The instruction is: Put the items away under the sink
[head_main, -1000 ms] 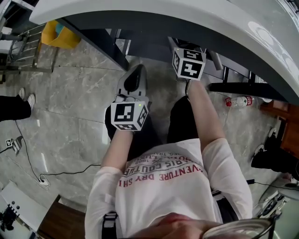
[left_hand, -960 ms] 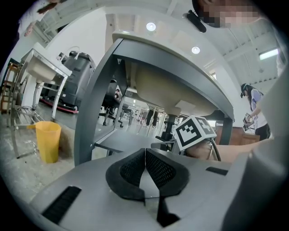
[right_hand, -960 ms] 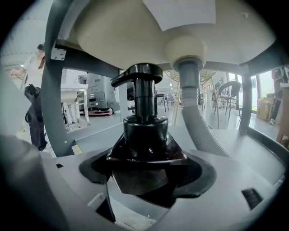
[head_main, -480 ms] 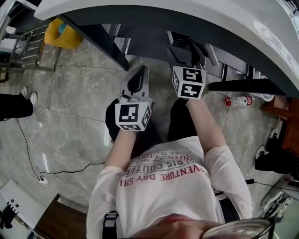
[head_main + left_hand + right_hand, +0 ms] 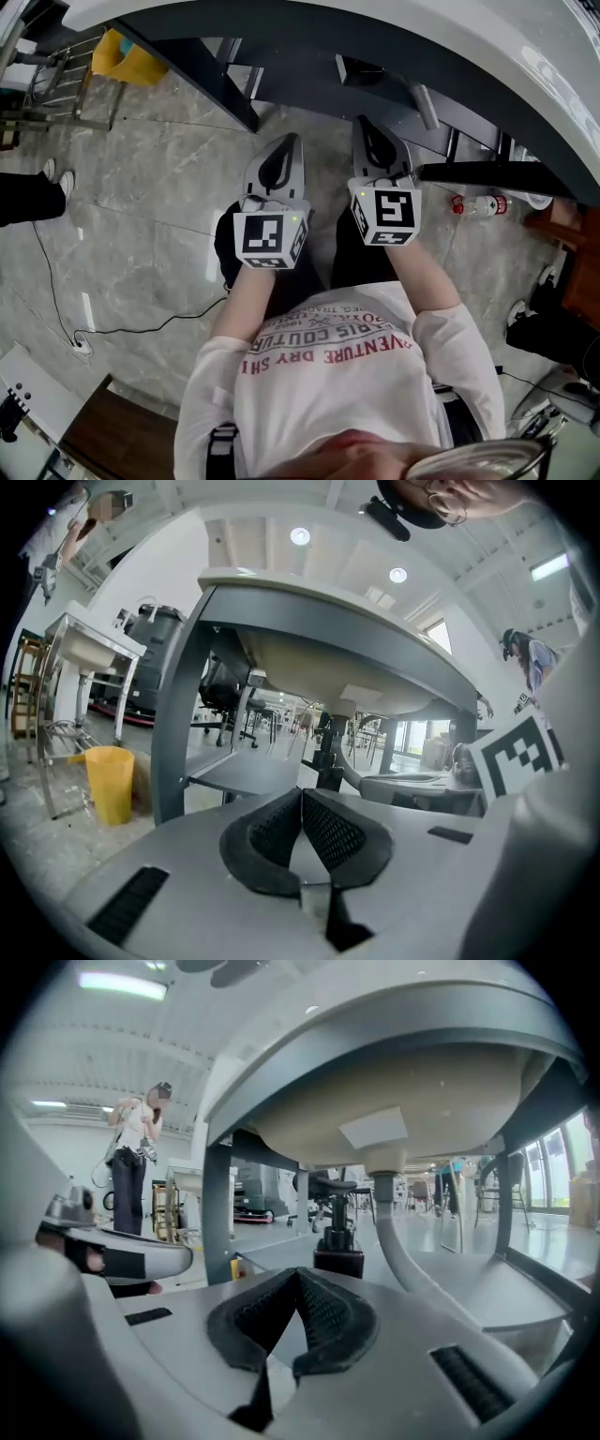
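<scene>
Both grippers are held low in front of the sink's open underside, side by side. My left gripper (image 5: 289, 141) is shut with nothing between its jaws, which the left gripper view (image 5: 302, 794) confirms. My right gripper (image 5: 364, 122) is also shut and holds nothing (image 5: 298, 1274). Under the white basin (image 5: 403, 1091) a grey shelf (image 5: 487, 1307) spans the frame. A black, bottle-like item (image 5: 337, 1246) stands on it beside the drain pipe (image 5: 389, 1232). The same dark item (image 5: 328, 759) shows beyond the left jaws.
Grey frame legs (image 5: 178, 714) flank the opening, and the white counter edge (image 5: 422, 37) overhangs the grippers. A yellow bin (image 5: 127, 61) stands at the far left. A bottle (image 5: 478, 203) lies on the floor at right. A cable (image 5: 122, 328) trails over the floor at left.
My right gripper has drawn back out from under the sink toward the person and now sits level with the left one. The left gripper has barely moved.
</scene>
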`<action>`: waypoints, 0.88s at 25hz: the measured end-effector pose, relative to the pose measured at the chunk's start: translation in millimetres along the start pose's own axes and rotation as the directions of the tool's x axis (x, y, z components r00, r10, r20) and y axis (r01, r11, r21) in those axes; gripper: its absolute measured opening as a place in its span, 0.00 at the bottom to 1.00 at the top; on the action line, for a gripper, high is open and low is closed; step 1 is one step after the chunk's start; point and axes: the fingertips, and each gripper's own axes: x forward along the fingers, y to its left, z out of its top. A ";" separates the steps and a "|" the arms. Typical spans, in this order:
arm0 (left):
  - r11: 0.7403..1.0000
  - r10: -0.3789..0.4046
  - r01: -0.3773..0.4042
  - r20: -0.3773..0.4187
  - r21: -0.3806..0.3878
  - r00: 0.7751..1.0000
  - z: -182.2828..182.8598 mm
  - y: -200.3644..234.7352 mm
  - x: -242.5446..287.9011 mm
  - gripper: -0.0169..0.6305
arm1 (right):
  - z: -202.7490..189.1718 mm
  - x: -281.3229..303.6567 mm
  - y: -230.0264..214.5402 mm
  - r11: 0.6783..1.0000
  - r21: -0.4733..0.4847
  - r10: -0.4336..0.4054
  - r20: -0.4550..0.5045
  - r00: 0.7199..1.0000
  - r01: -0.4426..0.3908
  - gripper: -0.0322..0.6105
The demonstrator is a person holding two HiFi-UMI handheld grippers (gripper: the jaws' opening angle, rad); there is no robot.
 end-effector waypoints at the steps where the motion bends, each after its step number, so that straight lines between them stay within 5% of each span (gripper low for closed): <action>1: 1.000 -0.002 0.002 -0.002 0.005 1.000 2.3 -2.4 -1.0 0.06 | 5.8 -4.0 6.5 1.000 -0.013 0.027 0.017 0.999 -0.027 0.09; 6: 1.000 -0.022 0.023 -0.027 0.019 0.999 26.3 -10.3 -7.5 0.06 | 34.5 -18.1 28.8 0.996 -0.024 0.090 0.027 0.996 -0.089 0.09; 10: 0.996 -0.082 0.081 0.055 0.029 0.995 90.1 -30.0 -20.1 0.06 | 70.2 -30.5 33.5 0.995 0.012 0.094 0.000 0.996 -0.094 0.09; 13: 0.993 -0.108 0.106 0.035 0.050 0.994 129.4 -43.9 -29.9 0.06 | 102.5 -46.9 34.6 0.997 0.049 0.064 -0.022 0.998 -0.062 0.09; 22: 0.996 -0.088 0.088 -0.043 -0.007 0.995 259.0 -85.0 -63.0 0.06 | 259.8 -101.4 12.1 0.995 0.097 0.009 -0.011 1.000 -0.007 0.09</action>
